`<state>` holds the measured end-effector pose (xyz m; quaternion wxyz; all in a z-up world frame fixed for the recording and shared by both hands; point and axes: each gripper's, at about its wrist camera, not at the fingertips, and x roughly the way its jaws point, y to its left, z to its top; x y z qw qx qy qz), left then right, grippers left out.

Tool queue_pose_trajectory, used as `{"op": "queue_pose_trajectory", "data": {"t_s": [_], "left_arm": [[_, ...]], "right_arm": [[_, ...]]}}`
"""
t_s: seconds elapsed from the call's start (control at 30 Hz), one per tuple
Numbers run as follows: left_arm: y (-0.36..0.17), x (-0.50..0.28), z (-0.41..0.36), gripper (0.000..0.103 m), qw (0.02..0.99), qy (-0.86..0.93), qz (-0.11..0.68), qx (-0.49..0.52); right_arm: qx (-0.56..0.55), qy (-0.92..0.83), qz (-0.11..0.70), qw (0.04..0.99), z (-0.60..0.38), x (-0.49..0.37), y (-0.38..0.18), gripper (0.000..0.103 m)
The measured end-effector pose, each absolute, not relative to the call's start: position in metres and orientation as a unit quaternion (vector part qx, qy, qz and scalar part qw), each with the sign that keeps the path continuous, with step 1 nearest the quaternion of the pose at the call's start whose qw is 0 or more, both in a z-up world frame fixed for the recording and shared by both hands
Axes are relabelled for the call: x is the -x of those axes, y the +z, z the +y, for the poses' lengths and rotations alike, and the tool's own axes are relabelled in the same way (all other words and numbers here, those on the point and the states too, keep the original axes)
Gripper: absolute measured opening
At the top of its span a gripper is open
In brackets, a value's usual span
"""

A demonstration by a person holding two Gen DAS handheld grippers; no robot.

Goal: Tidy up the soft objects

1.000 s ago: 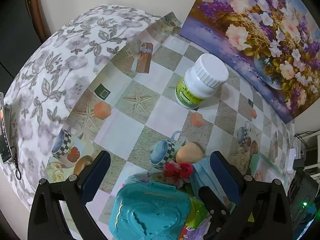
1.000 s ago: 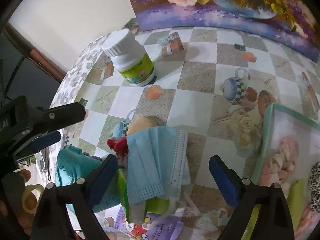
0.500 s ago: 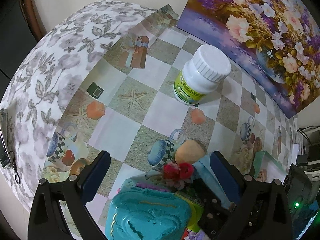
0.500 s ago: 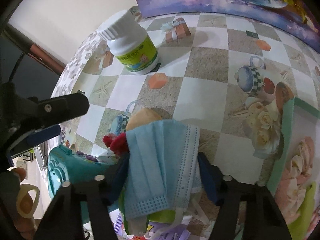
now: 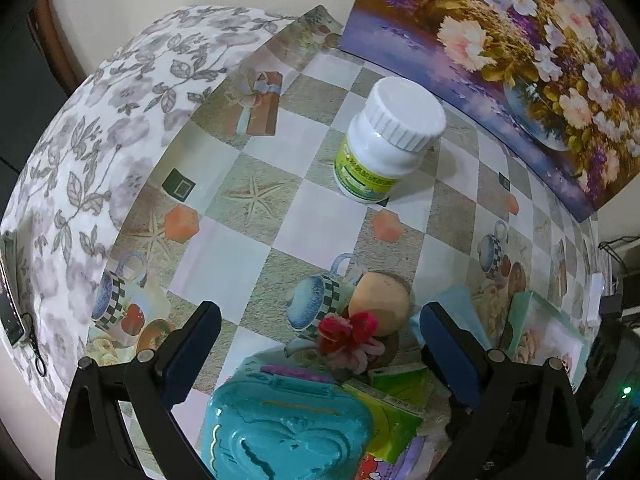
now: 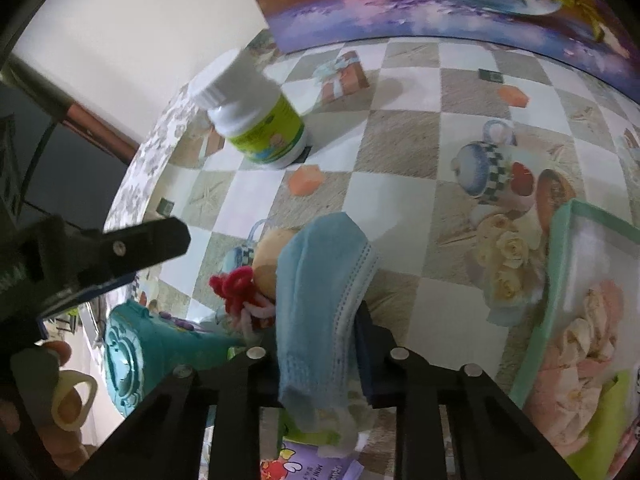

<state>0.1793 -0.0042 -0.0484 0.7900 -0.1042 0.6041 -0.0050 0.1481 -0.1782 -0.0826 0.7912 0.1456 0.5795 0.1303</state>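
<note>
blue face mask (image 6: 320, 300), pleated and bunched, sits pinched between the nearly closed jaws of the right gripper (image 6: 320, 344), raised just above a small heap of things on a table; in the left wrist view only a blue corner of it (image 5: 460, 300) shows behind the left gripper's right finger. a checkered tablecloth (image 5: 248, 248) printed with teapots, starfish and gift boxes covers the table, with a floral painting (image 5: 520, 40) propped against the wall at its far edge. a mint-rimmed box (image 6: 560, 280) with soft pink and green items inside stands at the right, just beside the mask. a teal plastic case (image 5: 288, 428) with a heart-shaped relief lies under the left gripper (image 5: 320, 344), whose jaws stand wide and hold nothing. a white pill bottle (image 5: 384, 140) with a ribbed cap and a green label stands upright well apart from the heap; its print is too small to read. a tan round object (image 5: 378, 300) touches a red yarn tuft (image 5: 348, 328). a purple packet (image 6: 316, 464) below reads "mini".
</note>
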Motion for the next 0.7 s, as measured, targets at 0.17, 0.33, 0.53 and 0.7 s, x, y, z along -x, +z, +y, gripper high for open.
{"op": "queue_pose_trajectory", "data": {"t_s": [0.17,0.33,0.53,0.7], "left_arm": [[-0.045,-0.178,-0.013,0.1,0.794,-0.014,0.601,0.09],[-0.045,-0.179,-0.021,0.1,0.795,-0.017,0.602,0.074],[-0.044,-0.178,-0.029,0.099,0.793,-0.011,0.607,0.044],[-0.031,-0.182,-0.045,0.097,0.797,-0.02,0.604,-0.011]], "right_arm": [[-0.153,0.127,0.571,0.796,-0.187,-0.147,-0.073,0.026],[-0.157,0.095,0.57,0.801,-0.203,-0.148,-0.061,0.026],[-0.169,0.062,0.568,0.803,-0.224,-0.143,-0.045,0.026],[-0.178,0.051,0.556,0.811,-0.239,-0.138,-0.031,0.026]]}}
